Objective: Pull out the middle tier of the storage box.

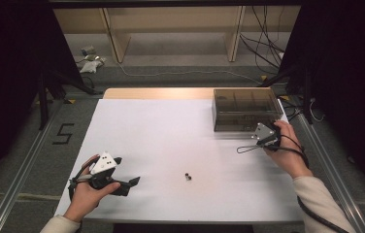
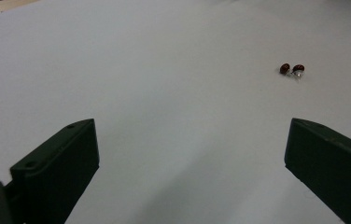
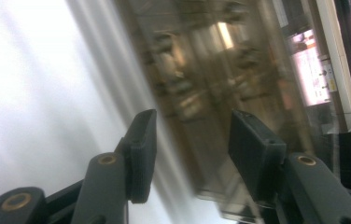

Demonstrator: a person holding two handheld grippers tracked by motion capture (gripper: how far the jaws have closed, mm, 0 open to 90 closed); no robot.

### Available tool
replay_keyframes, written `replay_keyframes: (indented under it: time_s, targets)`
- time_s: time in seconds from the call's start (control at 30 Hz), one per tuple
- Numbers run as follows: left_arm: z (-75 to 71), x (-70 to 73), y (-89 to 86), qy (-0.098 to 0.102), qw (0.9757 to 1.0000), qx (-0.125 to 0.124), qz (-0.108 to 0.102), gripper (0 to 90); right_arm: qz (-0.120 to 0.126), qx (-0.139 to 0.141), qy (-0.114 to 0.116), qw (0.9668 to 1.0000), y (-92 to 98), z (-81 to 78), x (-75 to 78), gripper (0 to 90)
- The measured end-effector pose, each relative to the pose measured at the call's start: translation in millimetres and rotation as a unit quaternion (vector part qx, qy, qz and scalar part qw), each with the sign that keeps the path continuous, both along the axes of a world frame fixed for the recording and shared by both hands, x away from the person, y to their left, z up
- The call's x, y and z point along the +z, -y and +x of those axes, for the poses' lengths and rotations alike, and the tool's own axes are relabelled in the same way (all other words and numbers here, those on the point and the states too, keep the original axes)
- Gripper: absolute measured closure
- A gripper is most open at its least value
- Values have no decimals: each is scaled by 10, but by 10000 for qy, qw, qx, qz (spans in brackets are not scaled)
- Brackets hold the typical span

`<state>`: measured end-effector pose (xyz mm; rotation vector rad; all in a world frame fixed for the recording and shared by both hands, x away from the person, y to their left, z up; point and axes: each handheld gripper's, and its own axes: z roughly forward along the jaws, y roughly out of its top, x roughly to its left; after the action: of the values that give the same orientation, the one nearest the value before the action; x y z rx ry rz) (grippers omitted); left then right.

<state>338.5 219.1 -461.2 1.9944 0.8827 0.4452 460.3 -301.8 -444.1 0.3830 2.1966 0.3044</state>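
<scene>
Left gripper (image 2: 187, 154) jaws wide, right gripper (image 3: 190, 140) part-open, empty by box (image 1: 246, 109); tiny earrings (image 2: 292, 69) may skitter if nudged.

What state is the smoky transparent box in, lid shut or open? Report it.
Shut, as far as the high view shows: the box carries a flat top level with its walls, nothing raised. The right gripper view is too blurred to confirm.

The table top (image 1: 171, 141) is white. The box (image 1: 246, 109) is see-through brown. Two tiny beads (image 2: 291, 69) are dark red. Both grippers have black jaws and a grey plate on top.
</scene>
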Motion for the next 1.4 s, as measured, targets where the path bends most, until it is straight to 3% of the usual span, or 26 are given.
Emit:
replay_keyframes:
  time_s: [0.43, 0.8, 0.97, 1.2, 1.4]
  targets:
    - [4, -2, -5, -17, 10000, -5, -12, 28, -263, 376, -574, 9973, 137, 267, 142, 556]
    - [10, -3, -14, -10, 10000, -1, 7, 28, -429, 674, -1340, 9878, 183, 480, 219, 668]
    - [11, -2, -17, -11, 10000, -3, -4, 28, -501, 707, -1490, 9850, 191, 544, 248, 725]
    - [9, -1, -13, -6, 10000, -4, 1, 28, -700, 906, -1699, 9788, 158, 589, 273, 772]
    - [12, -4, -17, -14, 10000, 4, 12, 28, -697, 973, -1883, 9748, 169, 629, 298, 787]
